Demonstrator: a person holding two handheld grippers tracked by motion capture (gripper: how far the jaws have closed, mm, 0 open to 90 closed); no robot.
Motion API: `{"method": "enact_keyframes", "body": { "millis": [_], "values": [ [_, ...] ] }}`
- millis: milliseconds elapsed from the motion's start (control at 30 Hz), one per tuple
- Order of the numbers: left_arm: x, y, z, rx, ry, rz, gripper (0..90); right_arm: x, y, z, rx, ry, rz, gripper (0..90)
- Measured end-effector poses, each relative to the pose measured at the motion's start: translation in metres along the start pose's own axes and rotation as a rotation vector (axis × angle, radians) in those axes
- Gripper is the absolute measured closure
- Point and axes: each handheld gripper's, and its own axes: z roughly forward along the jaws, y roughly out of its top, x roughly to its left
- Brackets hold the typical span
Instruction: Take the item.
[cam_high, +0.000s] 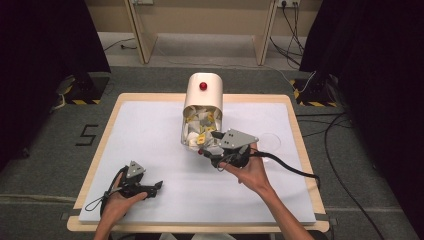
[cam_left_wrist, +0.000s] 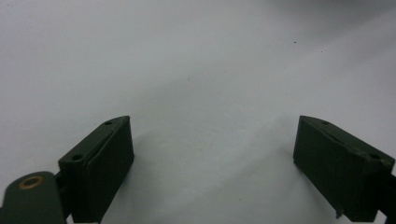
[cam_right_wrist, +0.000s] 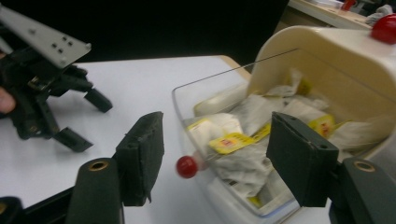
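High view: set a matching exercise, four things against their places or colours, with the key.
Things:
1. left hand-held gripper
2. right hand-held gripper
3. knob
4. sachets

Matches:
A. red, on the box top
B. inside the box
C. open over bare white mat, near the front left
D. open at the box's front

Pairs: 1-C, 2-D, 3-A, 4-B

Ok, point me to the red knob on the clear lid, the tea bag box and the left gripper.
red knob (cam_right_wrist: 187, 166), right gripper view, its round face
tea bag box (cam_high: 203, 96), high view, cream top
left gripper (cam_high: 157, 188), high view, between the jaw tips
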Motion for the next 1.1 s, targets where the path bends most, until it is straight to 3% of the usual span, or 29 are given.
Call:
{"method": "enact_keyframes", "body": {
  "millis": [333,633,833,900,1100],
  "values": [
    [0.000,0.000,0.000,0.000,0.001,-0.002,11.6,-0.026,0.004,0.019,0.055,-0.018,0.088,49.0],
    [0.000,0.000,0.000,0.000,0.000,-0.001,11.5,-0.028,-0.002,0.036,0.115,-0.014,0.102,50.3],
    [0.000,0.000,0.000,0.000,0.000,-0.002,11.5,-0.026,-0.001,0.042,0.142,-0.013,0.080,54.3],
    [0.000,0.000,0.000,0.000,0.001,-0.001,11.5,-0.026,-0.002,0.047,0.174,-0.012,0.079,56.0],
    [0.000,0.000,0.000,0.000,0.000,-0.001,11.5,-0.025,-0.003,0.051,0.187,0.000,0.085,68.6]
  ]
}}
